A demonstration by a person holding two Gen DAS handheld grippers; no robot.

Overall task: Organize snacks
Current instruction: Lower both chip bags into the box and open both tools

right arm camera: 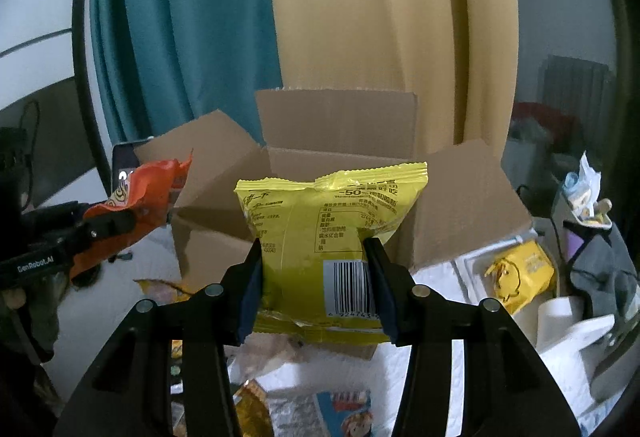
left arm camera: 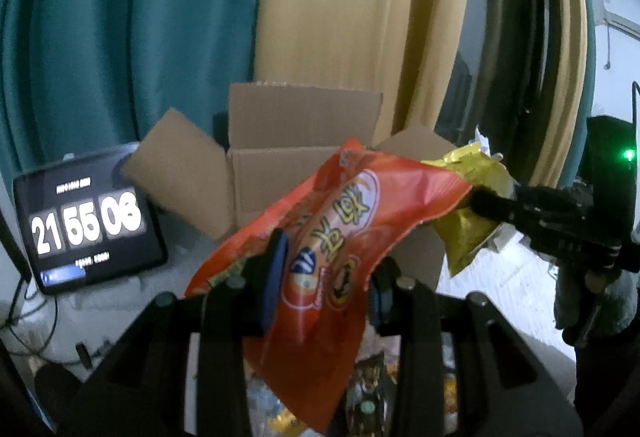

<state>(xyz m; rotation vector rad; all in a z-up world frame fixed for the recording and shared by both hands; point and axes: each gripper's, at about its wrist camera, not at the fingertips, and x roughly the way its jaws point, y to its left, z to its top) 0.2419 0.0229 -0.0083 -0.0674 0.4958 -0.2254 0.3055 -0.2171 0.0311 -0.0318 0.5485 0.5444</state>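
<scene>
An orange snack bag [left arm camera: 340, 237] hangs tilted in the air, pinched by my left gripper [left arm camera: 328, 277], which is shut on it. In the right wrist view the same orange snack bag [right arm camera: 140, 193] shows at the left, held by the left gripper [right arm camera: 108, 225]. My right gripper [right arm camera: 316, 277] is shut on a yellow snack bag [right arm camera: 320, 229], barcode side facing me. That yellow snack bag [left arm camera: 472, 205] appears at the right of the left wrist view, with the right gripper [left arm camera: 492, 205] on it. Behind both bags stands an open cardboard box [right arm camera: 340, 157] [left arm camera: 280, 177] with its flaps spread.
A tablet [left arm camera: 88, 225] showing a clock leans left of the box. More snack packets [right arm camera: 348, 413] lie on the white surface below. A yellow packet [right arm camera: 520, 273], a white roll [right arm camera: 556, 317] and clutter sit at the right. Teal and tan curtains [right arm camera: 320, 17] hang behind.
</scene>
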